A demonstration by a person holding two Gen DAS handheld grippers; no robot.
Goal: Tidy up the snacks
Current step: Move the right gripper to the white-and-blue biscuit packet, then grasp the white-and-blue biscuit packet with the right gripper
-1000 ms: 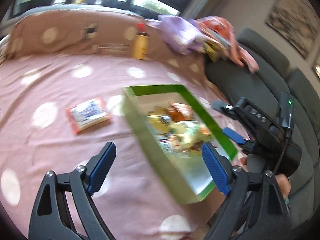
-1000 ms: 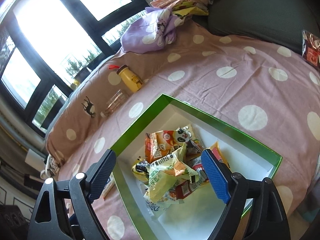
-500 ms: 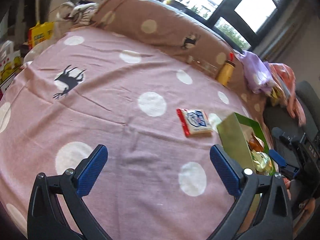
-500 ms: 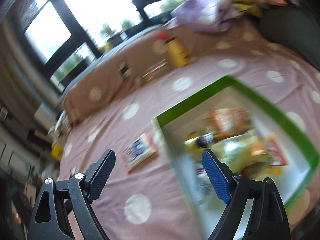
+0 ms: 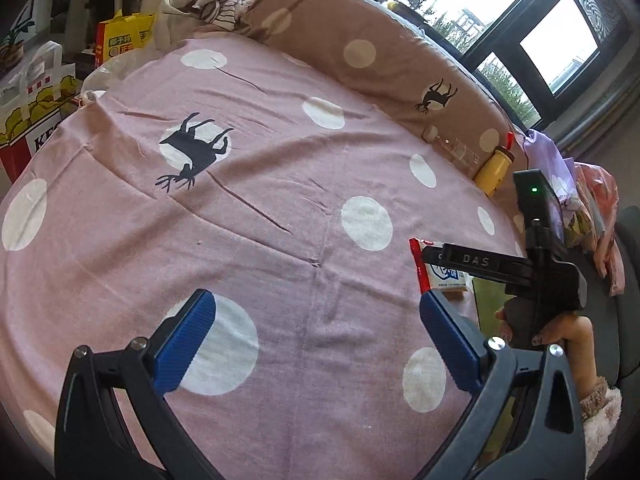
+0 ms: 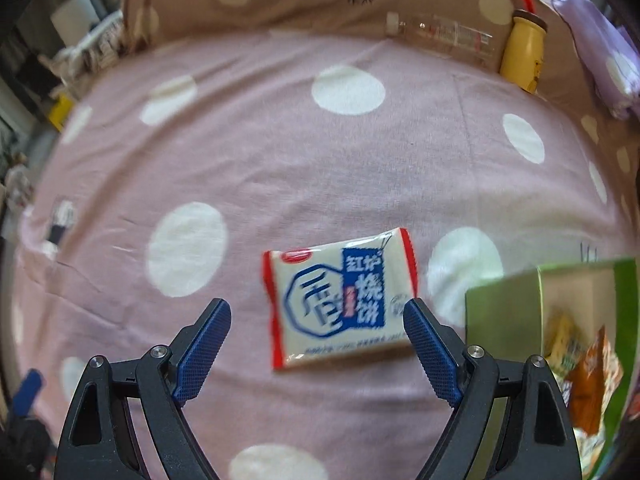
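We note the right gripper [image 6: 316, 336], jaws wide and empty, over the packet [image 6: 340, 300] for boxing; the left gripper [image 5: 316, 332] is likewise agape, idle.

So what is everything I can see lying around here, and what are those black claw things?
White snack packet with red ends and blue print: one, flat on the cloth, just ahead of the right claw.
Green cardboard box with white inside: one, right of the packet, several snack bags in it.
Yellow bottle with red cap: one, upright at the far cushion.
Clear plastic bottle: one, lying beside the yellow one.
Pink cloth with white dots: one, covers the surface; a dark deer print on it.
Brown dotted cushion: one, along the far edge.
Left gripper: black, blue pads, open, empty.
Right gripper: same, open, above the packet.
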